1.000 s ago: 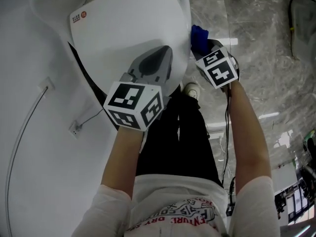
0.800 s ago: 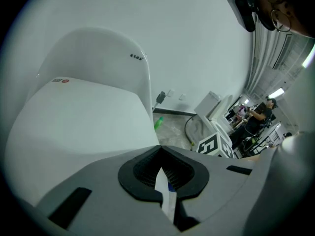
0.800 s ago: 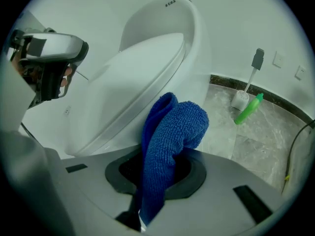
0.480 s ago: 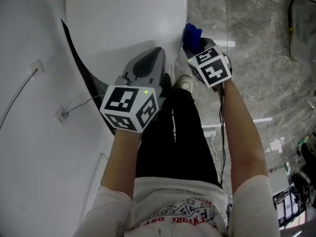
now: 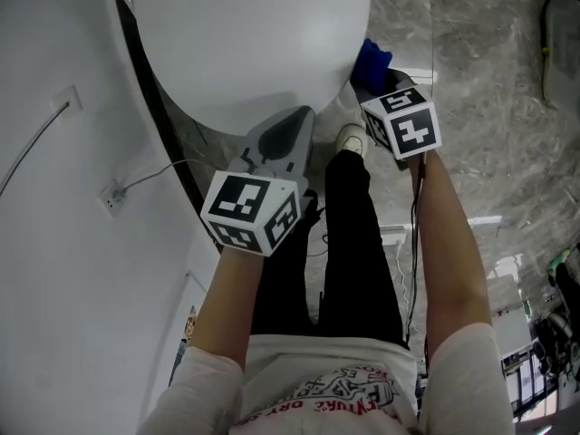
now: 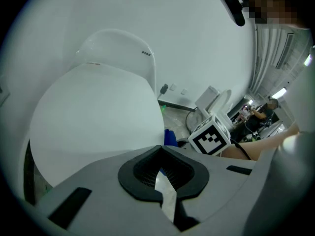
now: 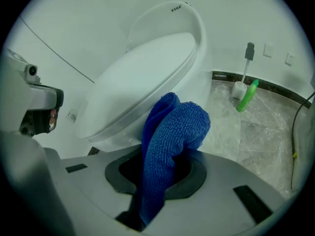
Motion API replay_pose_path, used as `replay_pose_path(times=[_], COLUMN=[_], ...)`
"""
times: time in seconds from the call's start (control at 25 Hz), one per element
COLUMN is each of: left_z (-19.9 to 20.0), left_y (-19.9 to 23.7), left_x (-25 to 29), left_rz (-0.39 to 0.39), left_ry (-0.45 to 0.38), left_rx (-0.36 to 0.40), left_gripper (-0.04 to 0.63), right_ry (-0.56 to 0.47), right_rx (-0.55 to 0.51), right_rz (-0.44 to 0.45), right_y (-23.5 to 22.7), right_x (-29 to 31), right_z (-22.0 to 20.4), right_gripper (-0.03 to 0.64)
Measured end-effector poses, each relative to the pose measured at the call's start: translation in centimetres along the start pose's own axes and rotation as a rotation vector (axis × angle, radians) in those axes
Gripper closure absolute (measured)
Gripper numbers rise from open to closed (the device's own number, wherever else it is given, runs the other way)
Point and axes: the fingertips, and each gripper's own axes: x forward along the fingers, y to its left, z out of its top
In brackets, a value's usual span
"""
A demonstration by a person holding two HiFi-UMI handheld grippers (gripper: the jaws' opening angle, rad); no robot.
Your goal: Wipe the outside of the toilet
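Observation:
The white toilet (image 5: pixel 254 43) with its lid down fills the top of the head view. My right gripper (image 5: pixel 376 84) is shut on a folded blue cloth (image 5: pixel 372 60) beside the toilet's front right side; whether the cloth touches it I cannot tell. In the right gripper view the cloth (image 7: pixel 170 141) sticks up out of that gripper (image 7: pixel 162 176), with the toilet (image 7: pixel 142 82) just behind it. My left gripper (image 5: pixel 288 130) is shut with nothing in it, just below the lid's front edge. In the left gripper view this gripper (image 6: pixel 162 168) points at the toilet (image 6: pixel 93 117).
A green bottle (image 7: pixel 247 96) and a toilet brush (image 7: pixel 243 85) stand by the far wall on the marble floor (image 5: pixel 489 107). A thin cable (image 5: pixel 145 181) runs to a socket (image 5: pixel 111 198) on the left. The person's black trousers (image 5: pixel 344 243) and a shoe (image 5: pixel 349 139) are right below the grippers.
The left gripper has drawn back from over the lid to below its front edge. The right gripper with the cloth has stayed by the toilet's front right side.

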Motion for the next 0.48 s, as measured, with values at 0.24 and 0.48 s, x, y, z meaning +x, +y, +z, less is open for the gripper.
replay_pose_path(times=[0.24, 0.48], left_z=[-4.5, -8.2], left_y=[1.7, 4.7], left_x=[-3.3, -6.6], left_rz=[-0.029, -0.051], left_ry=[0.048, 0.063], left_rx=[0.047, 0.036], left_gripper=[0.589, 0.589], right_ry=[0.001, 0.006], right_rx=[0.066, 0.108], right_rz=[-0.034, -0.056], right_y=[3.3, 7.5], right_x=[1.0, 2.5], right_z=[-2.3, -4.5], right_gripper=[0.545, 0.545])
